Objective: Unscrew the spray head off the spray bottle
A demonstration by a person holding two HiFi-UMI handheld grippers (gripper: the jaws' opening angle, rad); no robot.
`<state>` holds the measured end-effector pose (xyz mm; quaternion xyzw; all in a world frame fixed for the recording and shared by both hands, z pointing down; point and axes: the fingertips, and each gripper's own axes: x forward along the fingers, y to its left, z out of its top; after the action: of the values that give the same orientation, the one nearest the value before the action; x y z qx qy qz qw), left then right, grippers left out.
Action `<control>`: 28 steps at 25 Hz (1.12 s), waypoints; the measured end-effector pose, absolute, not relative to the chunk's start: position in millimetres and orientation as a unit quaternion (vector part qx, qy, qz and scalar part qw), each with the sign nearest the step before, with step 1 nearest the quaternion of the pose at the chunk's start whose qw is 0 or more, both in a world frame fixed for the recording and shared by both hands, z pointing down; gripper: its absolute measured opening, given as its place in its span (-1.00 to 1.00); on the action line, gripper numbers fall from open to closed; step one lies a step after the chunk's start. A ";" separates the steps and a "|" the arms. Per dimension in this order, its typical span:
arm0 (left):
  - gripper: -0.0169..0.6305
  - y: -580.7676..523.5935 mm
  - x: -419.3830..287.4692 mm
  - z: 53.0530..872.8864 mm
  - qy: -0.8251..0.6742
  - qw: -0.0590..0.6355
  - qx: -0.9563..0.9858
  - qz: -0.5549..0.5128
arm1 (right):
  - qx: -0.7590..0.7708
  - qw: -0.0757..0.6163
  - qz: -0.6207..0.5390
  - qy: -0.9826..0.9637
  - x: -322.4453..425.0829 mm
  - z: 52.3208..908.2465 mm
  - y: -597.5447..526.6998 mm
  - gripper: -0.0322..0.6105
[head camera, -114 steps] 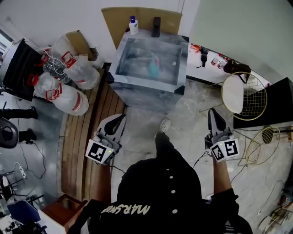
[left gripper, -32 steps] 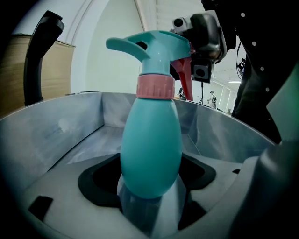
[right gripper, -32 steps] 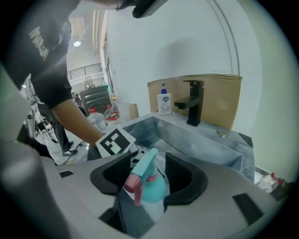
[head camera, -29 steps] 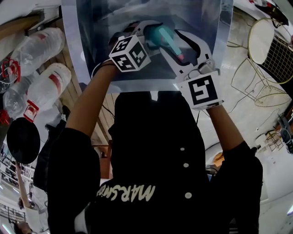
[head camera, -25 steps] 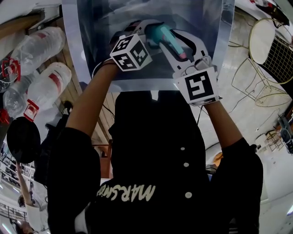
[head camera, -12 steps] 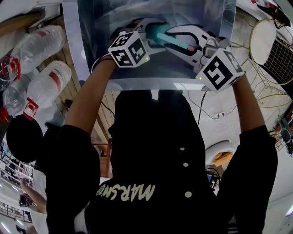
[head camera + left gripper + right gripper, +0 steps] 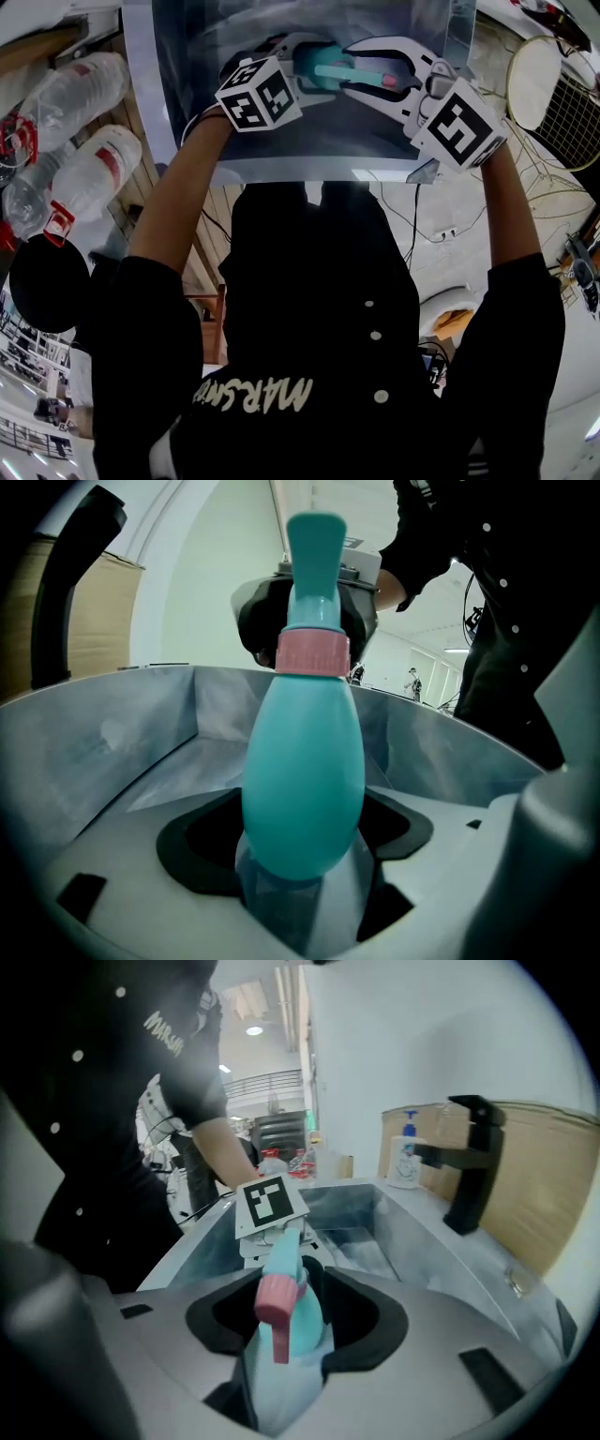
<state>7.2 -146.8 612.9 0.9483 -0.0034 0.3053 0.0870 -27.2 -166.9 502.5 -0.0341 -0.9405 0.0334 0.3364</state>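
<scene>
A teal spray bottle (image 7: 328, 72) with a pink collar (image 7: 385, 82) is held lying sideways over the metal sink (image 7: 142, 103). My left gripper (image 7: 302, 67) is shut on the bottle's body; in the left gripper view the body (image 7: 305, 761) fills the jaws, with the collar (image 7: 312, 652) and the spray head (image 7: 315, 560) beyond it. My right gripper (image 7: 367, 67) has its jaws around the spray head and they are opening, with gaps beside the neck. In the right gripper view the head and its pink trigger (image 7: 275, 1309) sit between the jaws.
A black faucet (image 7: 473, 1162) and a soap dispenser (image 7: 405, 1162) stand at the sink's far rim. Large plastic water bottles (image 7: 84, 178) lie on the floor at left. A wire chair (image 7: 553, 84) is at the right. The sink walls close in around both grippers.
The person walked up to the sink and lifted the bottle. Over the last second my right gripper swung round to the right about the spray head, and the bottle tipped flatter.
</scene>
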 end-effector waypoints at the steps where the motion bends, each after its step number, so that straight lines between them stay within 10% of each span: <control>1: 0.25 -147.0 7.2 612.7 -0.004 0.086 0.948 0.305 | -0.006 0.334 0.046 -0.941 -19.4 499.3 -170.3 -0.26; 9: 0.25 -145.8 6.8 613.3 -0.004 0.080 0.948 0.309 | 0.287 0.185 0.139 -0.930 18.1 438.0 -171.1 -0.29; 16: 0.25 -145.3 8.0 613.6 -0.010 0.081 0.947 0.310 | 0.363 0.354 0.137 -0.851 9.5 494.3 -131.7 -0.85; 28: 0.25 -146.5 9.5 613.9 -0.039 0.085 0.948 0.304 | 0.418 0.337 0.179 -0.825 -17.6 505.0 -150.4 -0.49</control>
<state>9.5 -146.5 613.9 0.9480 -0.0392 0.3041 0.0851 -17.6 -150.4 505.0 0.4175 -0.8248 0.1787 0.3369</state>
